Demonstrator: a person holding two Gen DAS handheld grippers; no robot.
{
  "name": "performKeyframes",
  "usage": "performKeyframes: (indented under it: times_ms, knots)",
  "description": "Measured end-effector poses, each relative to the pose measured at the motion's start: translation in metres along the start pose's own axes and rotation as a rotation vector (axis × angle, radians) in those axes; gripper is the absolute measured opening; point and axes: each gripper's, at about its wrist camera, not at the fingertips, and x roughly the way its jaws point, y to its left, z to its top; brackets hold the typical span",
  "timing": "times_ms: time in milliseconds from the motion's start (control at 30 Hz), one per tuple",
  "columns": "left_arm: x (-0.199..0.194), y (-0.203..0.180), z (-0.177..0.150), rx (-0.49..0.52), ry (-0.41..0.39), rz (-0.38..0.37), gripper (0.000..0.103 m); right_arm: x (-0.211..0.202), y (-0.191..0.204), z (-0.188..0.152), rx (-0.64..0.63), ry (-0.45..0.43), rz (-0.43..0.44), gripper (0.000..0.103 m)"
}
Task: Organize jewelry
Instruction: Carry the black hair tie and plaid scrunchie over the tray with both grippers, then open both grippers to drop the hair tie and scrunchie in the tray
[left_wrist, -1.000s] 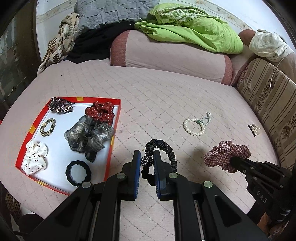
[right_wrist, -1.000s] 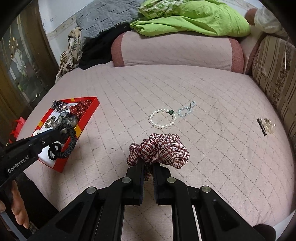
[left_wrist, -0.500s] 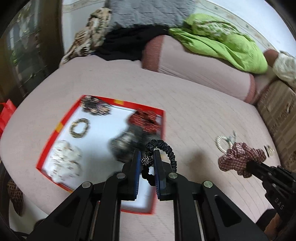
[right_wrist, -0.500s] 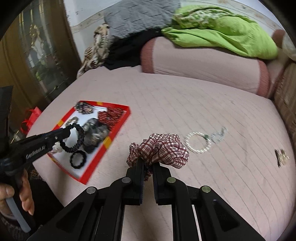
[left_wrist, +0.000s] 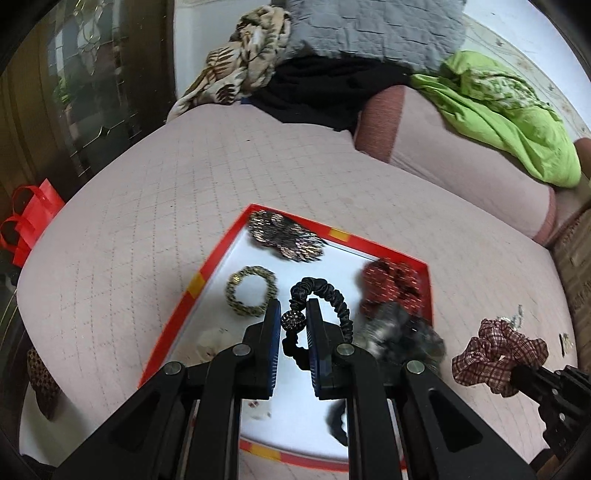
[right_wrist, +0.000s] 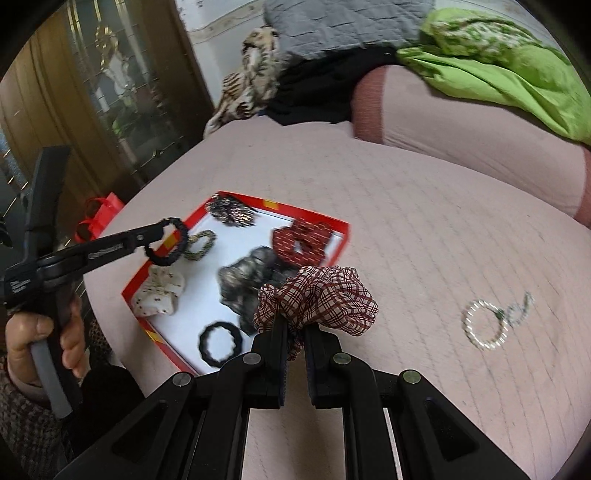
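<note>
Black fabric, ruched into a hair tie (left_wrist: 325, 295) with a sparkly bead, sits pinched between the blue-padded fingers of the left gripper (left_wrist: 293, 321), held above the red-rimmed tray (left_wrist: 384, 253) on the pink quilted bed (left_wrist: 147, 206). Inside the tray lie a gold-and-black band (left_wrist: 251, 291) to the left, a dark beaded flower clip (left_wrist: 284, 236) at the far edge, a red spotted scrunchie (left_wrist: 391, 286) on the right and a grey scrunchie (left_wrist: 402, 338) nearer. Off to the right, the right gripper (left_wrist: 517, 369) is clamped on a plaid scrunchie (left_wrist: 498, 349).

From the right wrist, the right gripper (right_wrist: 295, 332) has its jaws pressed together on the plaid scrunchie (right_wrist: 321, 295), held above the bed just right of the tray (right_wrist: 343, 232). On the left, a hand (right_wrist: 40, 339) holds the left gripper (right_wrist: 155, 232), the black hair tie (right_wrist: 168, 242) hanging from its tip over the tray's far left edge. A white spotted scrunchie (right_wrist: 159, 291) and a black ring tie (right_wrist: 219, 343) lie in the tray's near part. A pearl bracelet (right_wrist: 484, 325) rests on the bed well to the right.
</note>
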Motion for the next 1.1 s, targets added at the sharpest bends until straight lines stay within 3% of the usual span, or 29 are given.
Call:
performKeyframes:
  times_ms: [333,533,700,900,1033,1100]
  knots:
    - [0.029,0.013,-0.007,-0.02,0.043,-0.014,0.013,0.038,0.029,0.026,-0.025,0.01,0.08,0.01]
    - [0.04,0.013,-0.005,-0.04,0.063,-0.064,0.013,0.074,0.036,0.056,-0.014,0.013,0.11,0.01]
    - [0.05,0.007,-0.021,-0.041,0.108,-0.095,0.013,0.123,0.036,0.069,-0.009,0.08,0.128,0.01]
    - [0.067,0.004,-0.036,-0.009,0.148,-0.052,0.013,0.161,0.034,0.063,0.006,0.151,0.138,0.01]
    - [0.068,0.007,-0.036,-0.014,0.149,-0.049,0.013,0.167,0.034,0.062,0.0,0.155,0.134,0.013]
    - [0.066,0.008,-0.035,-0.016,0.142,-0.051,0.013,0.167,0.033,0.063,0.005,0.151,0.132,0.021]
